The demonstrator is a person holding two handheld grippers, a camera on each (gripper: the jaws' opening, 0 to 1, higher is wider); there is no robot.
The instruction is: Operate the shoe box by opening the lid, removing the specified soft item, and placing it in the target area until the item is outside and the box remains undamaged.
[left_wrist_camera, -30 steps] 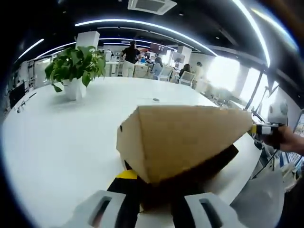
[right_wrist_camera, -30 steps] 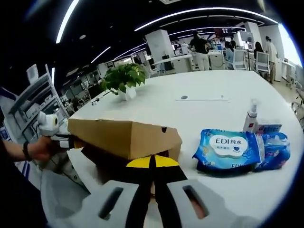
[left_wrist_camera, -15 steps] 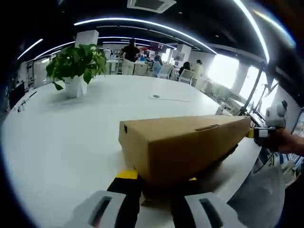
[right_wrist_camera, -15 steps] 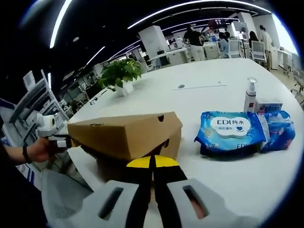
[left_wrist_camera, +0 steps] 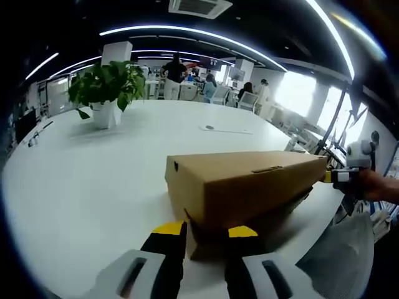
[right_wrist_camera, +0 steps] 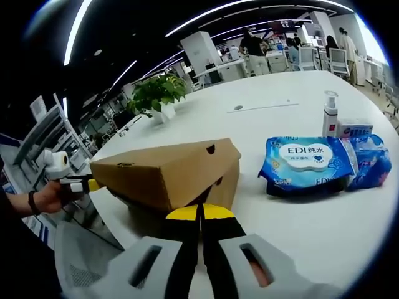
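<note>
A brown cardboard shoe box (left_wrist_camera: pixel 243 187) lies on the white table (left_wrist_camera: pixel 81 187). Its lid (right_wrist_camera: pixel 162 171) sits low over the base, with a dark gap under one long side. My left gripper (left_wrist_camera: pixel 206 240) holds the box's near end, cardboard between its yellow-tipped jaws. In the right gripper view it shows in a hand at the box's far end (right_wrist_camera: pixel 78 185). My right gripper (right_wrist_camera: pixel 199 213) is shut on the lid's lower edge at the opposite end; the left gripper view shows it there (left_wrist_camera: pixel 340 176). The box's inside is hidden.
A blue wet-wipes pack (right_wrist_camera: pixel 305 165), a second blue packet (right_wrist_camera: pixel 373 169), a pump bottle (right_wrist_camera: pixel 330 113) and a small box (right_wrist_camera: pixel 356 128) lie right of the shoe box. A potted plant (left_wrist_camera: pixel 107 87) and a paper sheet (left_wrist_camera: pixel 227 129) sit farther back. A grey chair (left_wrist_camera: pixel 346 261) stands at the table's edge.
The lid, raised and tilted a second ago, has come down over the base, closing most of the dark opening. Both grippers stayed at the box's ends.
</note>
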